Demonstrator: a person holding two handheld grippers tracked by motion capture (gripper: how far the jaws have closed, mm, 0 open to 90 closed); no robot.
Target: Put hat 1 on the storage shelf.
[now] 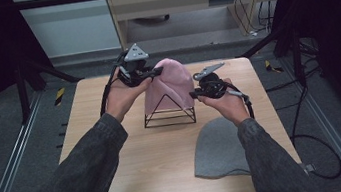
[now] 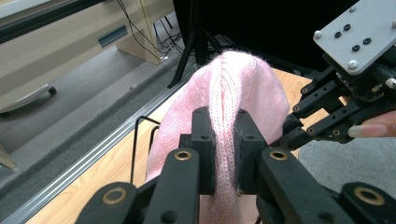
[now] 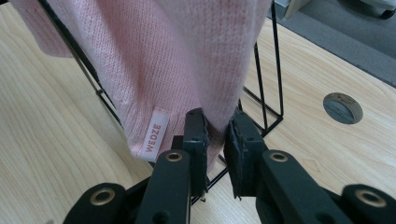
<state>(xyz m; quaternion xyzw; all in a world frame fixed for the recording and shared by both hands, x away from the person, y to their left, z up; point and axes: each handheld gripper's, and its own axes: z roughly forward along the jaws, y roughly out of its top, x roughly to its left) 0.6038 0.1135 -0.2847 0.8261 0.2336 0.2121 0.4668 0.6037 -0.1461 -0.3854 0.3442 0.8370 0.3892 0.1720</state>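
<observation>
Two tools, left tool (image 1: pixel 154 73) raised and right tool (image 1: pixel 193 94) lower, each pinch the pink beanie (image 1: pixel 169 83).

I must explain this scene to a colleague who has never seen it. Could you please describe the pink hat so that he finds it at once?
On the light wooden table, look near the far edge for a black wire stand shaped like a pyramid. The pink knitted hat is draped over it, pinched on each side by a hand-held gripper. Unlike the grey hat lying flat nearer the person, it is pink, raised, and carries a small label.
</observation>
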